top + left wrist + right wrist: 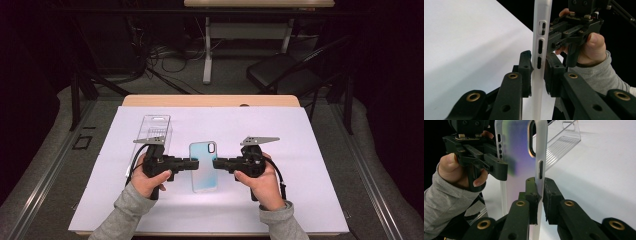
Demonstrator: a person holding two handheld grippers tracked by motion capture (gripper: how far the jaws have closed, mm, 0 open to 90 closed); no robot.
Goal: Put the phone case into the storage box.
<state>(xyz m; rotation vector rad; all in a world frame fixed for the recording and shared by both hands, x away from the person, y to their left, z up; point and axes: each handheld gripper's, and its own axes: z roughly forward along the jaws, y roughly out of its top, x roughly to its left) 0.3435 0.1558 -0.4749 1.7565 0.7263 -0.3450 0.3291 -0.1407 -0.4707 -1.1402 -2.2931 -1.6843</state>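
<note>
Covering the counter (210,101) is a white sheet (310,150), dark room behind, a chair (280,72) beyond. Left tool (194,163) comes in level, clamped on the phone case (204,167) at its left edge; right tool (218,164) mirrors it, clamped on the right edge. Clear box (154,131) sits behind-left. No readable writing.

Two tools: the left tool (196,163) and the right tool (216,164), one in each of the person's two hands. One phone case (203,166) sits between the tools, each one's jaws clamped on an edge of it. One clear box (155,130) lies just behind the left tool. One white sheet (300,190) covers one desk (210,100). One folding chair (280,72) stands beyond the desk.
</note>
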